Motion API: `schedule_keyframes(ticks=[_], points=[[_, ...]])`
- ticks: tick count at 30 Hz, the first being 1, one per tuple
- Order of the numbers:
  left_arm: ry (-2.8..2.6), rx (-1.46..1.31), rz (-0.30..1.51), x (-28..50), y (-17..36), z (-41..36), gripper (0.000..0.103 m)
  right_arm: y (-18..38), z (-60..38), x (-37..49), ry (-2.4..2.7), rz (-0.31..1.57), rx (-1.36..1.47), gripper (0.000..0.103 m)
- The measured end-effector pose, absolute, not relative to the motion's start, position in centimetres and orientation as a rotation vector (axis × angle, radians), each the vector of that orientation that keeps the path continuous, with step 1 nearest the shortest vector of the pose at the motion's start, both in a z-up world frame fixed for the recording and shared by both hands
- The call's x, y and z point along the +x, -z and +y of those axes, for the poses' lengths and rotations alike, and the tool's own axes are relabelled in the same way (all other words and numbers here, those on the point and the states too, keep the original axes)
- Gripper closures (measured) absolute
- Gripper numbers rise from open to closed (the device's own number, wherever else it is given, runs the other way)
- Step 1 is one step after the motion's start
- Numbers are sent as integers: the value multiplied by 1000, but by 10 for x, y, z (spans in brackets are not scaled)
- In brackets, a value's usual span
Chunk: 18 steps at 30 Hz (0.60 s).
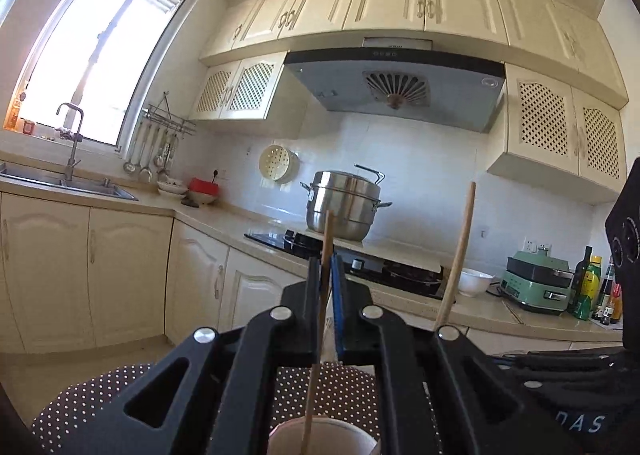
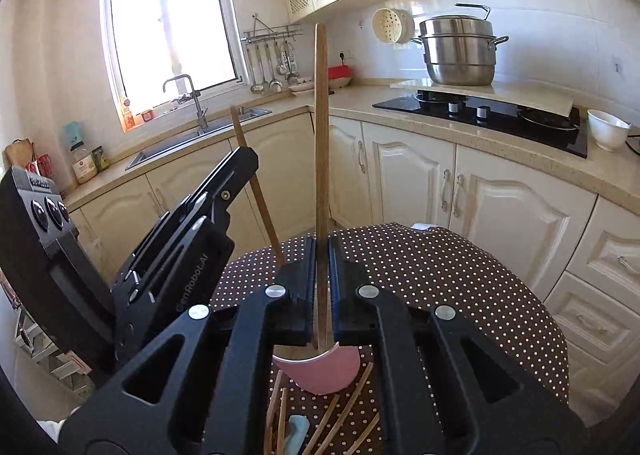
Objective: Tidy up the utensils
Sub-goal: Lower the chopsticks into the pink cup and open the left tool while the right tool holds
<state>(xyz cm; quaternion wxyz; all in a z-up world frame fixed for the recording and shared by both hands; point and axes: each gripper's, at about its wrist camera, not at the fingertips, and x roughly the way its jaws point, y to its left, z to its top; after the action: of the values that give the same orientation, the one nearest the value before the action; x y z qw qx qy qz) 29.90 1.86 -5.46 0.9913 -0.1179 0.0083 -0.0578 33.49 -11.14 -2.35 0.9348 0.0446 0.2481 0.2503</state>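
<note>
Now both grippers stand over the pink paper cup (image 2: 320, 371) on the dotted brown tablecloth (image 2: 440, 275), the left gripper (image 1: 327, 287) and right gripper (image 2: 320, 279) each clamped on an upright wooden chopstick (image 1: 325, 255) (image 2: 321, 135), so next, I judge, comes lowering and releasing.

Right gripper (image 2: 320, 255) jaws clamp upright chopstick (image 2: 321, 143) over pink cup (image 2: 326, 373); left gripper (image 2: 244, 159) alongside.

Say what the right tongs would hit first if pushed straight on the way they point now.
Likely the polka-dot tablecloth just beyond the pink cup: the right tongs, shut on an upright wooden chopstick, tilt downward over the table. Depth is unclear; they might clear its far edge and reach the cream cabinets.
</note>
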Motion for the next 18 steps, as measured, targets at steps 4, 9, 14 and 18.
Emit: schedule_keyframes(ticks=[4,9,14,18], points=[[115,-217,62,295,59,21,72,29,-110,333,-506,521,94,96],[111,-205,88,284,56,24,68,34,-106,328,-493,530,92,96],[102,-197,116,276,53,28,62,34,-104,322,-476,529,98,96],[96,-192,126,266,51,29,59,31,-102,317,-459,525,90,96]])
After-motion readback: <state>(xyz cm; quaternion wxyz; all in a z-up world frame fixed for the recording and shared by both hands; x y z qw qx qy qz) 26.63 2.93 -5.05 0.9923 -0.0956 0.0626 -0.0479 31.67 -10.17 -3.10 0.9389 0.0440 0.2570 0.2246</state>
